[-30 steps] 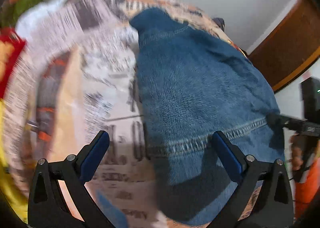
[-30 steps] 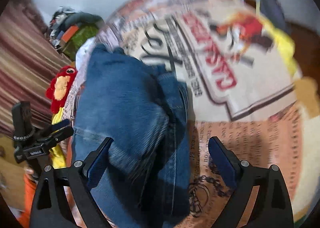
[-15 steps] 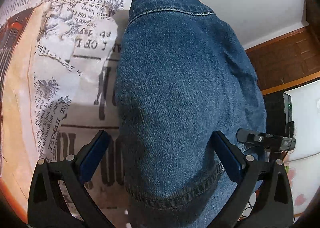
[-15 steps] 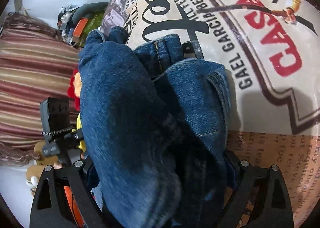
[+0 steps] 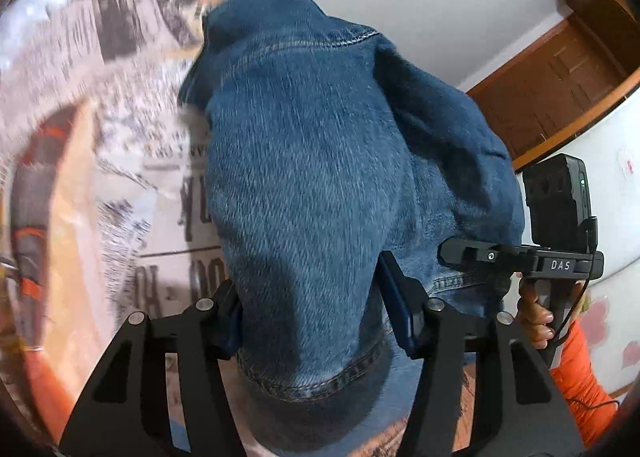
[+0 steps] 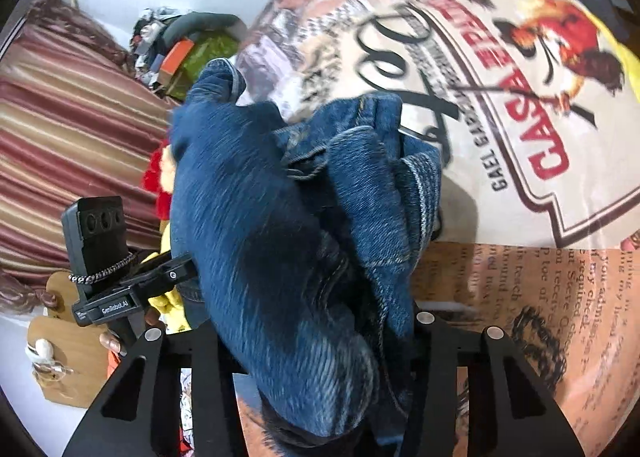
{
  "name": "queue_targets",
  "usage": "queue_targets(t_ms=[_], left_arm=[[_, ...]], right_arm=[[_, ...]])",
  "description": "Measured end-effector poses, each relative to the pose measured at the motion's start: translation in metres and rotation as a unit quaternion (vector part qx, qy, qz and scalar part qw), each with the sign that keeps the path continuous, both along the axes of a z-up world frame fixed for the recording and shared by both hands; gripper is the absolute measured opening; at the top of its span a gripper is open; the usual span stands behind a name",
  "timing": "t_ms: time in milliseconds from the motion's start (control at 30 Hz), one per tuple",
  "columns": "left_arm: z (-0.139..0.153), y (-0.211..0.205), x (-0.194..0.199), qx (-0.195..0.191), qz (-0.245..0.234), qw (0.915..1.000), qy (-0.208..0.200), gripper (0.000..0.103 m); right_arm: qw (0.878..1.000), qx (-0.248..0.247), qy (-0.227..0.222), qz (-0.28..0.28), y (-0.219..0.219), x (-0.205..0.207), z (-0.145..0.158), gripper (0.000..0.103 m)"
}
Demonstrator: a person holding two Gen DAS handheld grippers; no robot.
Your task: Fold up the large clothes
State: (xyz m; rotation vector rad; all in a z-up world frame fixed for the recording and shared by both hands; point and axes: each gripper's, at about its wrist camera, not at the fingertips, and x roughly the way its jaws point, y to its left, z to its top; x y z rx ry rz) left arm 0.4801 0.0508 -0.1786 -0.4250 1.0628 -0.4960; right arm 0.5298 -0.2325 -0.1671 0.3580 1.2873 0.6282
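Observation:
A blue denim garment (image 5: 312,161) hangs bunched over the printed bedspread (image 5: 120,177). My left gripper (image 5: 316,313) is closing. A fold near the stitched hem fills the gap between its blue pads (image 5: 396,309), which press on it. In the right wrist view the same denim (image 6: 272,225) is heaped between the jaws of my right gripper (image 6: 312,333), which is also closing. The cloth hides its fingertips and is pinched between them. A hand (image 5: 536,317) in an orange sleeve holds the right tool's black body (image 5: 560,263) at the garment's far edge.
The bedspread (image 6: 520,97) carries newspaper print and red lettering. A striped curtain (image 6: 72,129), a red plush toy (image 6: 156,185) and a pile of clothes (image 6: 188,49) lie to the left. A brown wooden door (image 5: 560,89) stands at the right, against a white wall.
Both grippers went from wide open over the denim to closed on its folds. The garment has bunched up and lifted off the bedspread, and both views have pulled back.

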Motion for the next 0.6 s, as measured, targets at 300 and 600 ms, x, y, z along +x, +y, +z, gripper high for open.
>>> queue_targets(t_ms=[300,600], left_arm=[[0.062,0.05,-0.052,0.018,0.026,0.9975,-0.063,0.057],[0.067,0.111,-0.091,0.042,0.064,0.9949,-0.065,0.057]], right_arm=[[0.998,0.013,-0.056,0.03,0.058,-0.031,0.063,0.043],[0.997,0.025,-0.044,0.064,0.124,-0.055,0.069,0.043]])
